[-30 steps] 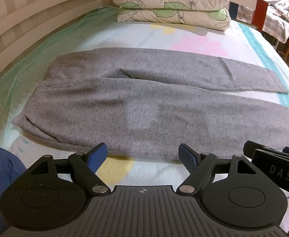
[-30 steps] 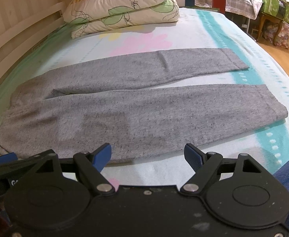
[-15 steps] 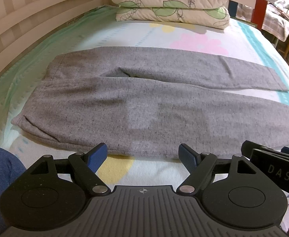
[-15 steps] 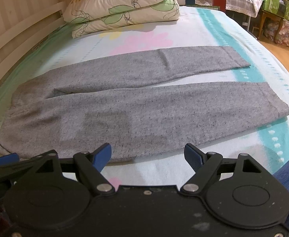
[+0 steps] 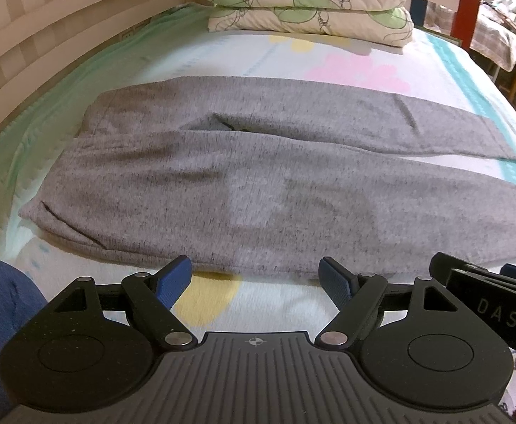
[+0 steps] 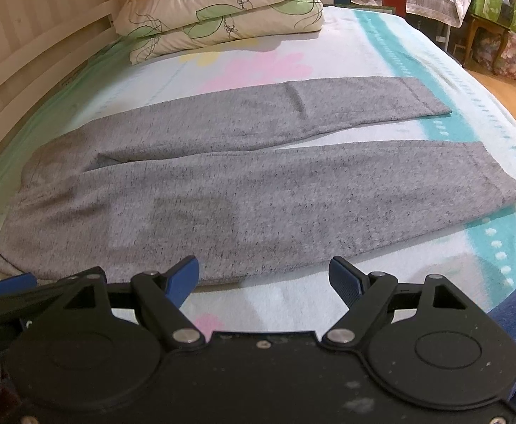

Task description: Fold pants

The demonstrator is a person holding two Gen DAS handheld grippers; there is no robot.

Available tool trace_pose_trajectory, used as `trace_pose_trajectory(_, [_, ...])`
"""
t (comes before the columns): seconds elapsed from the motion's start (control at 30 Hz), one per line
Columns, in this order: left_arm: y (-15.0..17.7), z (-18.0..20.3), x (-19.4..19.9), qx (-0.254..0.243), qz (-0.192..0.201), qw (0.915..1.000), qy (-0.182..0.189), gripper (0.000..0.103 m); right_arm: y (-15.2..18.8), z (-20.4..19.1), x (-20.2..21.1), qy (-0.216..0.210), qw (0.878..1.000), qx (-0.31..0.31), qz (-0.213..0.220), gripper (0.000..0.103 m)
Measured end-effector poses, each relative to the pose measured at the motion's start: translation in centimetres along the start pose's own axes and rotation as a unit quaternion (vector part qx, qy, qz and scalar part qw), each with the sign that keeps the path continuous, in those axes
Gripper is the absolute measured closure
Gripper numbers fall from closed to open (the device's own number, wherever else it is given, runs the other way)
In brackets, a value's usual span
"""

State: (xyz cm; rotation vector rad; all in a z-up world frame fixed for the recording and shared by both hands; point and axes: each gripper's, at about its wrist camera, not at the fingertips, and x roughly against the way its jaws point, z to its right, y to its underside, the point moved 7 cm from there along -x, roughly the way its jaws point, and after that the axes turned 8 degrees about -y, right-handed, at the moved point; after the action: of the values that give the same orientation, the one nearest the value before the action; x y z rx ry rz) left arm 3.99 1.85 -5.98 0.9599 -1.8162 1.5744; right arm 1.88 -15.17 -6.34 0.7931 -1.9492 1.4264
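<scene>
Flat on the bed [image 5: 328, 53], pants [image 5: 258, 190] lie just beyond both spread fingers [image 5: 171, 277].

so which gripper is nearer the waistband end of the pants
Left. The left gripper hovers off the near edge toward the waistband; the right gripper sits further along toward the leg cuffs.

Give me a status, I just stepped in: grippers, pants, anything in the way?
Left gripper and right gripper open, empty, short of the cloth. Grey pants flat on the bed, legs apart, unfolded. Pillows beyond, clear of them.
</scene>
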Motion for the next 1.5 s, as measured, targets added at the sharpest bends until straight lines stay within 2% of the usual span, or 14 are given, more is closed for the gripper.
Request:
trace_pose_trajectory(0.23, [0.2, 0.0, -0.6, -0.003, -0.008, 1.0, 0.0, 0.025, 0.3, 0.0, -0.6, -0.004, 1.0, -0.001, -0.004, 0.018])
trace_pose_trajectory(0.37, [0.1, 0.0, -1.0, -0.005, -0.014, 0.9999, 0.002, 0.033, 0.2, 0.1, -0.8, -0.004, 1.0, 0.003, 0.002, 0.018])
trace_pose_trajectory(0.43, [-0.1, 0.0, -1.4, -0.007, -0.017, 0.9998, 0.005, 0.036, -0.2, 0.3, -0.8, -0.002, 1.0, 0.005, 0.015, 0.018])
trace_pose_trajectory(0.53, [-0.7, 0.0, -1.8, -0.005, -0.015, 0.9998, 0.007, 0.045, -1.2, 0.7, -0.6, 0.001, 0.999, 0.006, 0.052, 0.018])
trace_pose_trajectory(0.67, [-2.1, 0.2, -2.6, -0.011, -0.012, 0.9998, 0.013, 0.046, -3.4, 1.5, -0.5, 0.0, 0.995, 0.013, 0.1, 0.018])
trace_pose_trajectory(0.8, [-3.8, 0.7, -3.5, -0.019, -0.004, 0.9997, 0.014, 0.046, -6.0, 2.2, -1.5, -0.009, 0.993, 0.035, 0.115, 0.018])
trace_pose_trajectory(1.0, [-7.5, 1.1, -5.8, -0.013, 0.007, 0.9996, 0.025, 0.046, -9.6, 3.5, -4.9, 0.006, 0.991, 0.082, 0.107, 0.018])
trace_pose_trajectory(1.1, [-9.7, 1.2, -7.5, -0.001, 0.008, 0.9992, 0.04, 0.046, -11.6, 4.6, -6.9, -0.016, 0.99, 0.083, 0.109, 0.018])
trace_pose_trajectory(1.17, [-11.3, 1.5, -8.8, -0.005, 0.007, 0.9993, 0.037, 0.046, -12.9, 5.3, -8.4, -0.032, 0.99, 0.081, 0.107, 0.018])
trace_pose_trajectory(1.33, [-15.4, 2.7, -12.3, -0.024, 0.008, 0.9992, 0.032, 0.046, -17.2, 6.8, -13.0, -0.044, 0.989, 0.119, 0.076, 0.018])
trace_pose_trajectory(1.5, [-18.2, 4.3, -16.4, -0.037, -0.006, 0.998, 0.05, 0.046, -21.6, 8.4, -19.0, -0.063, 0.981, 0.183, 0.034, 0.023])
